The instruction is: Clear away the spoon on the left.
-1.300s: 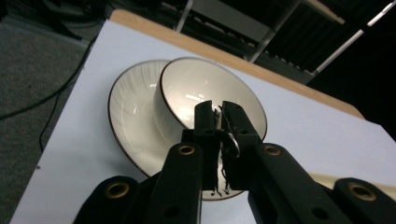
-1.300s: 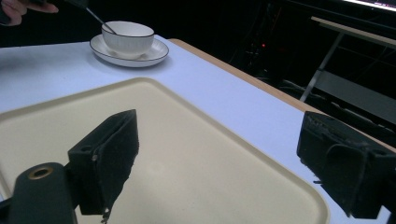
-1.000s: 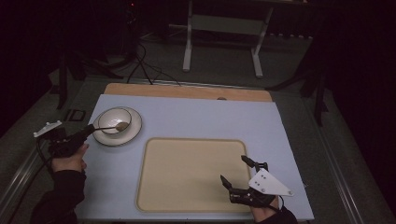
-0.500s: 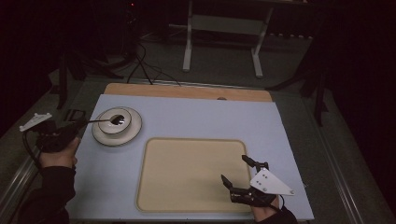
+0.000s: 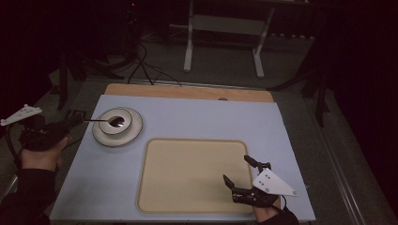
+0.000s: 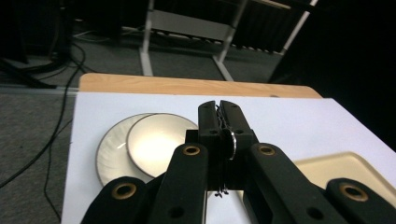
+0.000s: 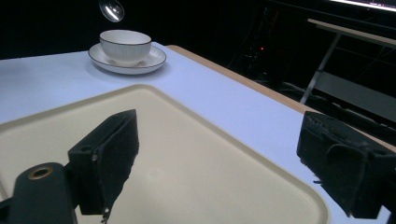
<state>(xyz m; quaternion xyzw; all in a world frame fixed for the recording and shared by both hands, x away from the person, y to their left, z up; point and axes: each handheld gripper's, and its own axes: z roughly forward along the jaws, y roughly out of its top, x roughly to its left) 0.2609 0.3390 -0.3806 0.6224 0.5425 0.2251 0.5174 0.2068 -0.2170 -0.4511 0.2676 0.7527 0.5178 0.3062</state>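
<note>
Dim room, dark floor with cables [image 5: 141, 70] and a white frame [image 5: 225, 33] beyond a table [image 5: 197, 117] covered in pale blue, wooden strip [image 5: 187, 91] along its far edge. On the left part of the table, a white saucer [image 5: 101, 136] carrying a white bowl [image 5: 123, 117]; nearer the middle and front, a cream tray [image 5: 187, 173], lying apart from the saucer. At the left edge, just off the table, left gripper [image 6: 219, 112] in a hand [image 5: 40, 157], jaws clenched on the handle of a metal spoon [image 5: 112, 122]; handle level, reaching right from the jaws, spoon bowl hanging over the white bowl. From the right gripper view, spoon bowl clearly above the rim, not touching. From the left gripper view, jaws pressed together around the thin handle, saucer and bowl lying beyond and to the left. At the front right, right gripper [image 5: 244, 171] spread wide and holding nothing, poised over the tray's near right corner, grey plate [image 5: 272, 183] on top.
</note>
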